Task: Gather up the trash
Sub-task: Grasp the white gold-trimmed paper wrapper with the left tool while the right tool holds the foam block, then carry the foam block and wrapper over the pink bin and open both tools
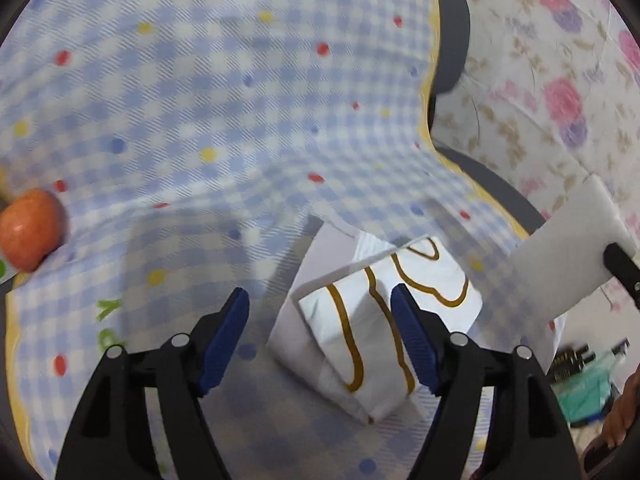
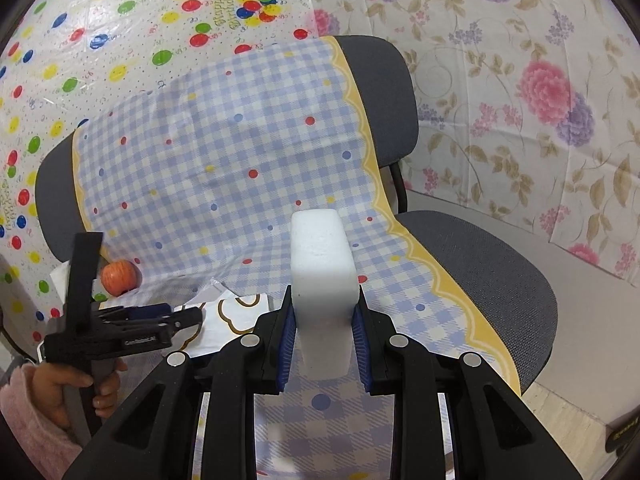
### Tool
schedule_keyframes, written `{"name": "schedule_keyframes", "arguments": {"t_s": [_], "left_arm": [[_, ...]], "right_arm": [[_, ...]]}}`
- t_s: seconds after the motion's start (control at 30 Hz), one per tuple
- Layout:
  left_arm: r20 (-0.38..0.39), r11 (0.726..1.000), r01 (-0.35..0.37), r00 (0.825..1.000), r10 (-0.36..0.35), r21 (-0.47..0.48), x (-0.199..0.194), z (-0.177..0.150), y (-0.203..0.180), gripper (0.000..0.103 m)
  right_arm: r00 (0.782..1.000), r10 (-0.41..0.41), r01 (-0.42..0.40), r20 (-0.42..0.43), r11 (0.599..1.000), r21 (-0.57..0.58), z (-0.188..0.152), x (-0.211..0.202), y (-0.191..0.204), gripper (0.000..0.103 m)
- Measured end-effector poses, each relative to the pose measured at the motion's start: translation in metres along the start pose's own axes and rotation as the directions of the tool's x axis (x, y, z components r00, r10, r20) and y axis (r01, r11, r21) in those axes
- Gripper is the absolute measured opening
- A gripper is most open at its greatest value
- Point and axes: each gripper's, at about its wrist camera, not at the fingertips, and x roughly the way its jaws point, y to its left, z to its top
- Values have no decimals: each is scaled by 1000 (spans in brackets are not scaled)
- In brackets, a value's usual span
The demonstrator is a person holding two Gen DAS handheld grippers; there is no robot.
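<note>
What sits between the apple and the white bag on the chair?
Only bare checkered cloth lies between the apple and white bag, in the left wrist view.

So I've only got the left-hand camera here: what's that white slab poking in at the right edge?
Observer: It's a white foam block, clamped upright in the right gripper.
Visitor: And what is all this checked cloth lying on?
Observer: A grey chair; the checked cloth drapes over its backrest and down across the seat.
Visitor: Who's holding the gripper I'm looking through?
Observer: A hand in a pink sleeve grips the handle of the left gripper.
</note>
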Motion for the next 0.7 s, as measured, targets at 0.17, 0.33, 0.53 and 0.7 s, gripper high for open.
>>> {"name": "schedule_keyframes", "arguments": {"t_s": [0.17, 0.33, 0.53, 0.7], "left_arm": [[-41, 995, 95, 995, -95, 6, 11, 4, 3, 70], [-74, 992, 119, 990, -116, 32, 10, -4, -7, 45], [20, 994, 111, 994, -111, 15, -15, -13, -20, 6], [153, 997, 55, 986, -63, 56, -50, -24, -48, 3]], "right_arm": [[1000, 10, -10, -4, 1000, 7, 0, -1, 0, 28], [1000, 22, -21, -15, 999, 31, -1, -2, -3, 28], [1000, 20, -20, 11, 1000, 15, -3, -13, 0, 28], [1000, 11, -11, 22, 1000, 24, -12, -29, -3, 28]]}}
